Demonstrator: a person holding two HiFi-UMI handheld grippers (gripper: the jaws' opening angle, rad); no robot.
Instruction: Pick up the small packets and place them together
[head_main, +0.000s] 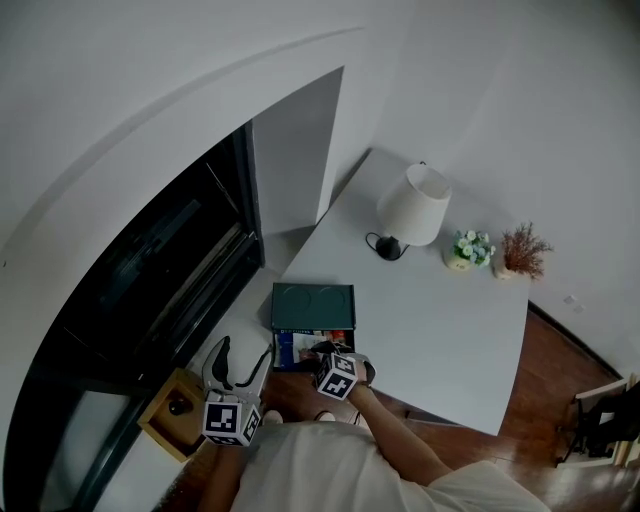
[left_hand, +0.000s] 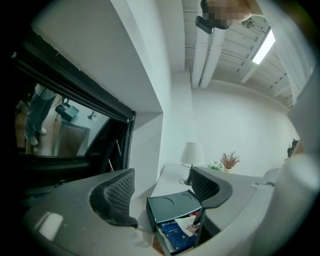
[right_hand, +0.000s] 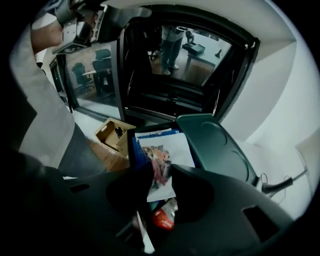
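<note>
Lower centre of the head view, at the near edge of the white tabletop (head_main: 440, 330): a dark green plastic box (head_main: 312, 303) with its drawer (head_main: 298, 347) pulled open and packets loose inside. Reaching in, the right gripper (right_hand: 161, 176) tilts steeply down, jaws narrowed onto a white paper packet with a colourful print (right_hand: 167, 150), pinched near its lower edge, probably to lift it out. A small red packet (right_hand: 162, 219) lies beneath, untouched. Lower left, the left gripper (left_hand: 162, 192) is held level, jaws wide, nothing between them; seemingly waiting.
</note>
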